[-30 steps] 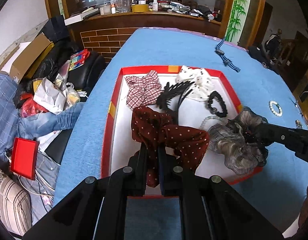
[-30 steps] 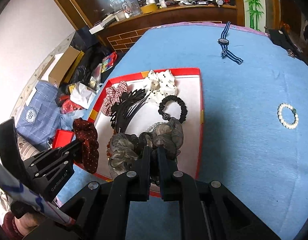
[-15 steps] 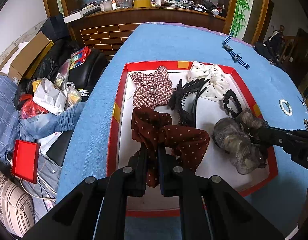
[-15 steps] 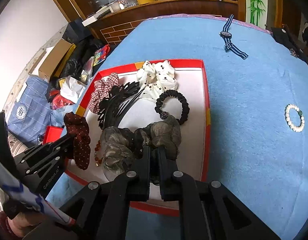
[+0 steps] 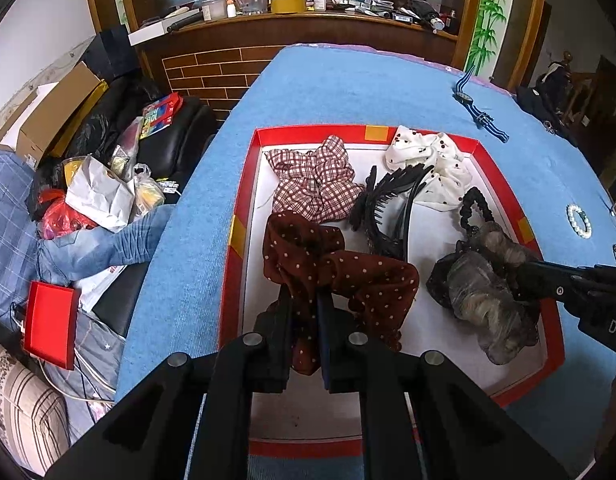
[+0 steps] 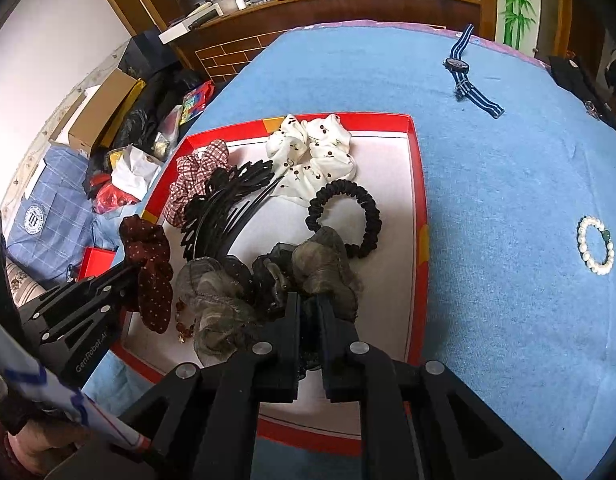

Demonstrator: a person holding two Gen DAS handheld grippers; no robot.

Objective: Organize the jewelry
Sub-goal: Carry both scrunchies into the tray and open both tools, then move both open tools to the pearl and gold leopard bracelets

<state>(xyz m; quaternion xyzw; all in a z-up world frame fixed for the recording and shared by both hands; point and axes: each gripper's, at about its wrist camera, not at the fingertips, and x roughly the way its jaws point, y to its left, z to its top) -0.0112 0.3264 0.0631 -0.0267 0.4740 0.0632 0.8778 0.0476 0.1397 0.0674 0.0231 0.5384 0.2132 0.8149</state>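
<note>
A red-rimmed tray [image 5: 244,184] with a white floor lies on the blue table. My left gripper [image 5: 304,300] is shut on a maroon dotted scrunchie [image 5: 340,268] and holds it over the tray's near left part. My right gripper [image 6: 306,304] is shut on a grey gauzy scrunchie [image 6: 320,264] over the tray's near right part; it also shows in the left wrist view [image 5: 480,292]. In the tray lie a checked scrunchie [image 5: 312,180], a white dotted scrunchie [image 5: 432,160], black hair combs [image 5: 384,208] and a black hair tie [image 6: 344,216].
A pearl bracelet [image 6: 596,246] lies on the blue cloth right of the tray. A blue striped watch [image 6: 464,72] lies at the far right. A small beaded piece [image 6: 184,320] lies in the tray under the grey scrunchie. Clutter and a sofa [image 5: 88,184] lie beyond the table's left edge.
Both grippers have moved forward over the tray with their scrunchies. The grey scrunchie, earlier over the tray's right rim, now hangs inside it.
</note>
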